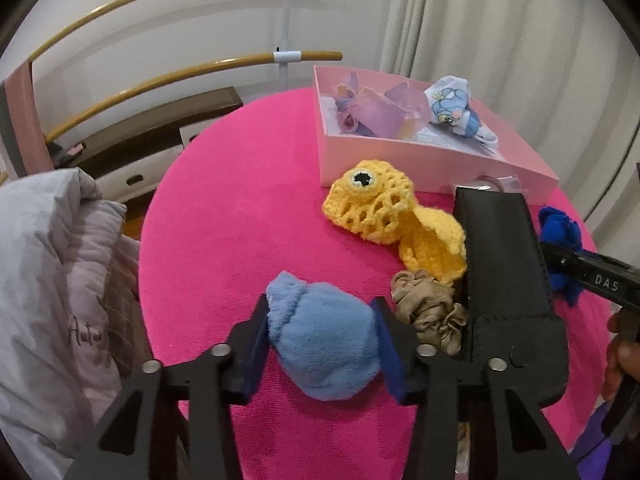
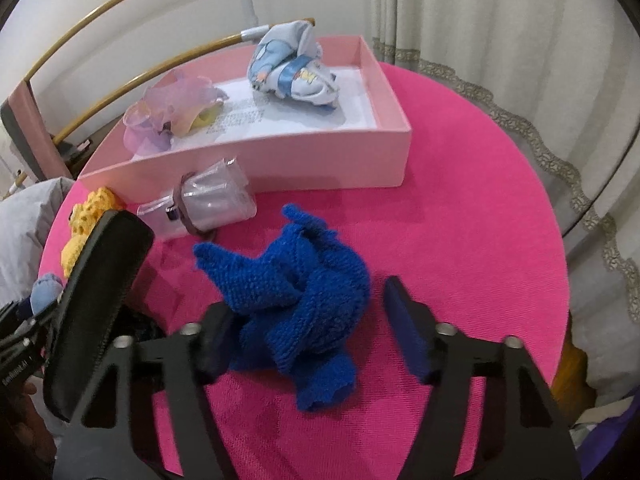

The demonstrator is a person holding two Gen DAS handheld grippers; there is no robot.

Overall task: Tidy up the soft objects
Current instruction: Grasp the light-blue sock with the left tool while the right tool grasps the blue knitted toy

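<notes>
A round worktop point(image 1: 224, 216) covered in bright pink cloth fills the middle of the scene. Behind the worktop, curved wooden rails point(image 1: 168, 76) joined by white clips run along a pale wall. To the left of the worktop lies a bunched pale grey quilted garment point(image 1: 52, 280), with a dark wooden furniture edge point(image 1: 160, 128) beyond it. To the right of the worktop hang cream curtains point(image 2: 500, 40) with a lace trim.

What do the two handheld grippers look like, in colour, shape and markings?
Both the left gripper and the right gripper have matte black angular frames with silver bolts, and fingers faced with dark blue pads. White letters "DAS" mark the right gripper's body.
</notes>
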